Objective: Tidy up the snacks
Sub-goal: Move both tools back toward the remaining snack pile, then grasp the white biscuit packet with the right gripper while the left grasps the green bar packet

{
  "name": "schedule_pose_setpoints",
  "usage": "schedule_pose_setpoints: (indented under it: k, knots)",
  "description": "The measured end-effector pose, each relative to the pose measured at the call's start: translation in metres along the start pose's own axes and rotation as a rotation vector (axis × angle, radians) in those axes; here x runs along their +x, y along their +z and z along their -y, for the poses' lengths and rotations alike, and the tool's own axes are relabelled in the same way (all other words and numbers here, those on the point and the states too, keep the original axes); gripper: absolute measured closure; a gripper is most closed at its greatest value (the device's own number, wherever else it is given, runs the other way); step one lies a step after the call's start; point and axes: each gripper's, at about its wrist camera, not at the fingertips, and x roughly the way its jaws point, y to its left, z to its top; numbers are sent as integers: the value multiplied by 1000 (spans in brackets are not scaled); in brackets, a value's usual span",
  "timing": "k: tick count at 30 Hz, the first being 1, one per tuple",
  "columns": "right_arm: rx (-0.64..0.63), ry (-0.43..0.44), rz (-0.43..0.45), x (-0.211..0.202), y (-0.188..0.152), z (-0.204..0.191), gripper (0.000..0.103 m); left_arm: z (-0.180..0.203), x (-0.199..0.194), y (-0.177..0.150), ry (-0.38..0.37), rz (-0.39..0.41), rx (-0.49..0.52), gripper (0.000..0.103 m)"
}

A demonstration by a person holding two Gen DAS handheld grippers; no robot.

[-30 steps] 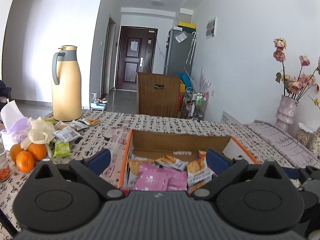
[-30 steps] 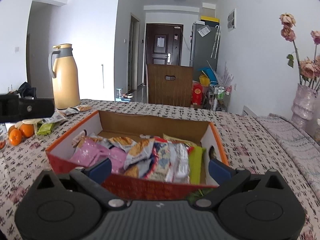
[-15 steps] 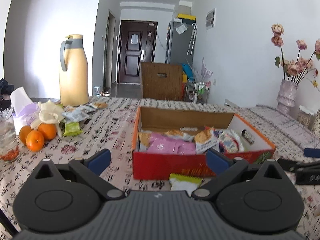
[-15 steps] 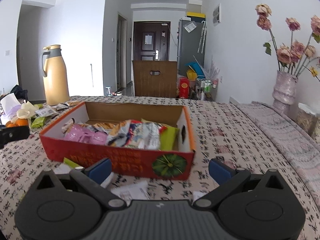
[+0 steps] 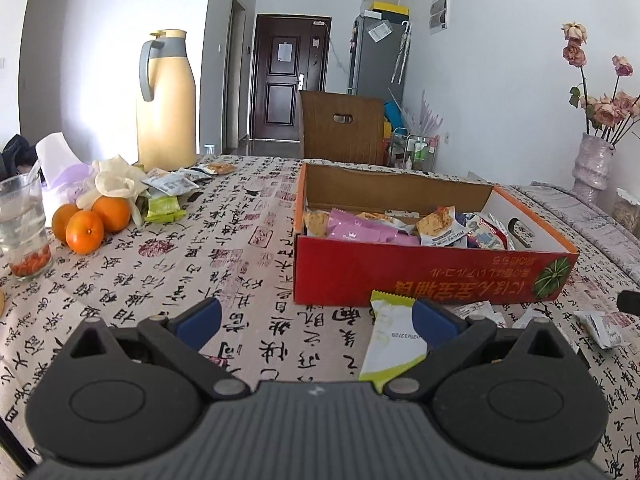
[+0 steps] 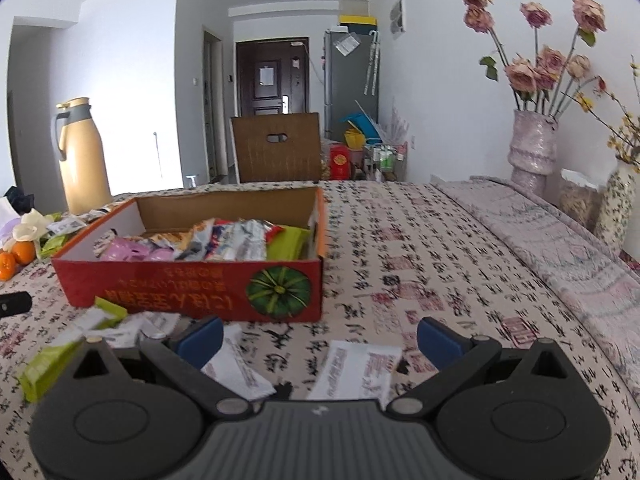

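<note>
A tall yellow jug (image 5: 167, 100) stood at the far side of the table. Three oranges (image 5: 90, 220) sat close together beside a glass (image 5: 22, 228). A vase (image 6: 532, 152) held dried pink flowers (image 6: 536, 68). A brown chair (image 5: 342, 128) stood behind the table.

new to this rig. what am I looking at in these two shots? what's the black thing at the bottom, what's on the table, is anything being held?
No robot here: a person carries a two-finger gripper in each hand, each with a fisheye camera looking along its fingers. The black ribbed body with blue-padded fingers is that tool.

One view is from the left gripper, the other from the right gripper. Both are open and hold nothing.

On the calligraphy-print tablecloth sits an open red cardboard box partly filled with snack packets. Loose packets lie in front of it: a green-and-white snack packet and a white printed packet. Farther left are three oranges and a tall cream thermos jug.
</note>
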Motion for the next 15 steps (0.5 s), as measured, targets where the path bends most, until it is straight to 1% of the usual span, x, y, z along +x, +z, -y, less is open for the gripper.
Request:
schedule_pose_setpoints:
  k: [5, 9, 15]
  knots:
    - [0, -35, -48, 7, -11, 10, 0, 1, 5, -2, -1, -13, -4, 0]
    - [-8, -38, -73, 14, -15, 13, 0, 2, 11, -5, 8, -28, -9, 0]
    - [20, -50, -127, 44, -15, 16, 6, 0, 16, -7, 16, -42, -29, 0]
